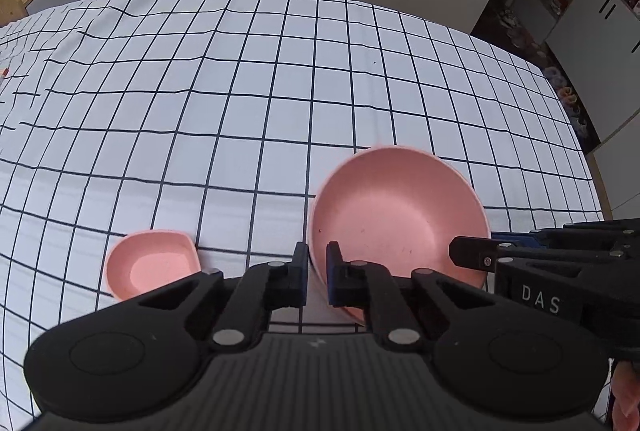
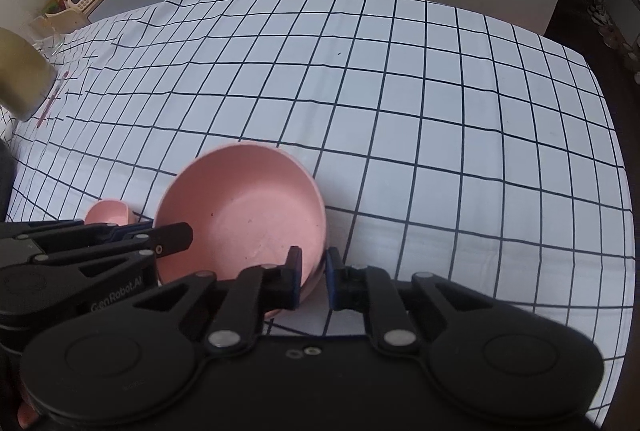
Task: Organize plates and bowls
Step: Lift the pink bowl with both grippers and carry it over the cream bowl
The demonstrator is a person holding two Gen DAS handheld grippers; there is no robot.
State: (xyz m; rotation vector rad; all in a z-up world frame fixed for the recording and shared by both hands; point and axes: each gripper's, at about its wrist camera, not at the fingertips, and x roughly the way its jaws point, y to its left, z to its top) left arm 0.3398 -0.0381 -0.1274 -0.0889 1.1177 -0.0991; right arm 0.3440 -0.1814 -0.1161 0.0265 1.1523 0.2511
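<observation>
Pink bowl [image 1: 396, 215]: your left gripper [image 1: 318, 271] and right gripper [image 2: 314, 277] each pinched opposite rims; you should have lifted both evenly, keeping it level.

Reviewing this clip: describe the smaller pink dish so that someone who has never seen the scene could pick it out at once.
On the checked tablecloth, find the large round pink bowl that both grippers pinch by its rim. The small pink dish sits on the cloth just outside the left gripper. It is much smaller, shallow, squarish with rounded corners, and ungripped.
</observation>
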